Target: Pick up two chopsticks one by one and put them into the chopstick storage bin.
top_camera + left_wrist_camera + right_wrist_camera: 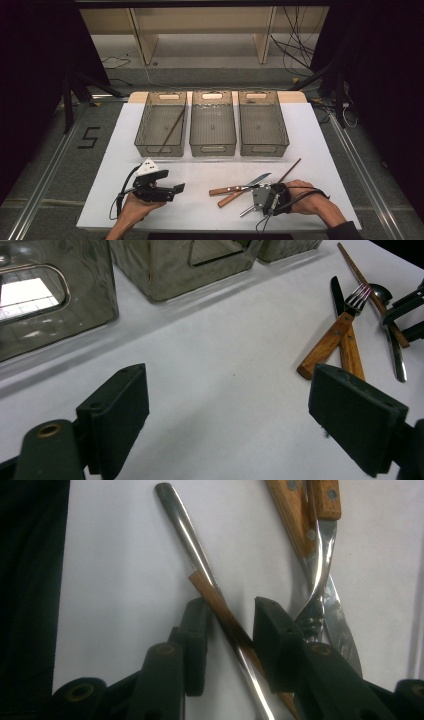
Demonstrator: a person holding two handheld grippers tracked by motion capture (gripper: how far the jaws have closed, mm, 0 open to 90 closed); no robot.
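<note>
The right gripper (225, 625) is set astride a wooden chopstick (220, 612) crossing a steel spoon handle (187, 535), jaws not yet pinching. Thin, stiff and light, it is best pinched mid-length.

Three bins (213, 125) are sitting side by side at the far part of the desk (200, 175), a chopstick (172, 129) is lying in the left one, and a knife (239, 187), fork (350, 330), spoon (200, 560) and second chopstick (290, 170) are lying crossed near right.
</note>
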